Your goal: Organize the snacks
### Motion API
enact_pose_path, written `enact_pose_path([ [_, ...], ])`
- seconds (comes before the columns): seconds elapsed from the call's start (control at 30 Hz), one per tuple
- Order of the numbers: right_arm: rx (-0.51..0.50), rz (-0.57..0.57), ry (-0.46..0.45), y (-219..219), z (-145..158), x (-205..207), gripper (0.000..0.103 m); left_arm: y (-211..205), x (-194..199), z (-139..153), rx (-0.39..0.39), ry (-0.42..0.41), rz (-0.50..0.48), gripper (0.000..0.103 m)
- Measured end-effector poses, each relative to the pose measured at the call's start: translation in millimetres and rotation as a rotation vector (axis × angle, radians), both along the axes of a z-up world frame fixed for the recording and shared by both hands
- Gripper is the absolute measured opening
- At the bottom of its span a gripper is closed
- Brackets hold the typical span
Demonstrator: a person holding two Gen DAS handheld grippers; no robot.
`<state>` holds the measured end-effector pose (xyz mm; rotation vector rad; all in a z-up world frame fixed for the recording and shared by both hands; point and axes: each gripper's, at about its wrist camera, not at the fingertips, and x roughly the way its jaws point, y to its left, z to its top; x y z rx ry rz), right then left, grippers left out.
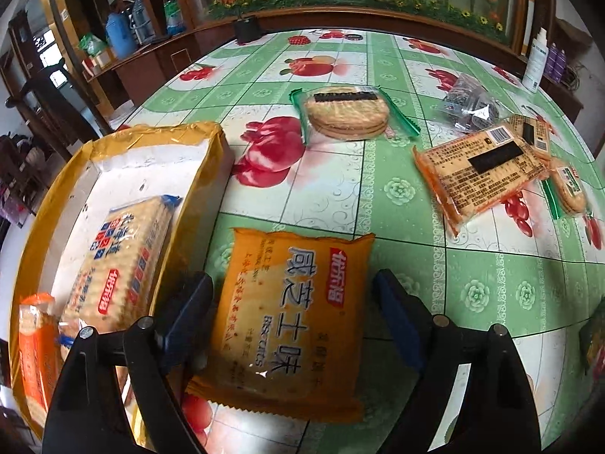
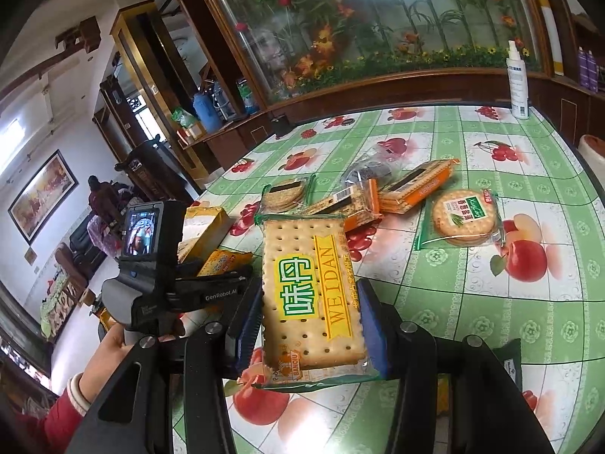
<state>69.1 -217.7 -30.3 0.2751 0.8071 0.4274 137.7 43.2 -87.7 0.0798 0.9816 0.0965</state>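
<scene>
My left gripper (image 1: 293, 314) is open, its blue pads on either side of an orange biscuit packet (image 1: 291, 325) that lies flat on the table beside a yellow-taped cardboard box (image 1: 159, 143). The box holds a blue-and-white cracker pack (image 1: 124, 257) and an orange pack (image 1: 36, 348). My right gripper (image 2: 310, 325) is shut on a WEIDAN cracker pack (image 2: 312, 295) and holds it above the table. The left gripper's body (image 2: 159, 265) shows in the right wrist view, with the box (image 2: 206, 227) behind it.
On the green fruit-print tablecloth (image 1: 340, 196) lie a round cracker pack (image 1: 346, 111), an orange pack face down (image 1: 480, 174), a dark clear bag (image 1: 469, 106) and another round pack (image 2: 463, 219). A white spray bottle (image 2: 517, 83) stands at the far edge. A wooden cabinet runs behind.
</scene>
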Motion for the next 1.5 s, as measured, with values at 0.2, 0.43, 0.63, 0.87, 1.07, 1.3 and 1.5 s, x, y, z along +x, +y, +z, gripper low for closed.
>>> enact_pose_path([
  [0.2,0.005,0.007,-0.03,2,11,-3,0.049,-8,-14,2,-0.067,-0.003,-0.07,0.071],
  [0.43,-0.087,0.064,0.036,22,-8,-2,0.052,-18,-32,3,-0.079,-0.019,-0.141,0.071],
  [0.63,-0.279,0.081,0.101,57,-42,2,0.055,-17,-43,6,-0.108,-0.03,-0.159,0.07],
  [0.87,-0.426,0.066,0.136,76,-73,10,0.05,-15,-56,8,-0.123,-0.043,-0.168,0.07],
  [1.07,-0.313,0.037,0.09,64,-53,7,0.049,-9,-77,36,-0.105,-0.136,-0.177,0.07],
  [1.3,-0.175,0.122,-0.007,92,-5,10,0.048,47,-99,66,-0.068,-0.241,-0.067,0.071],
  [1.5,-0.115,0.277,-0.028,169,3,20,0.048,114,-111,66,-0.043,-0.257,0.088,0.071],
])
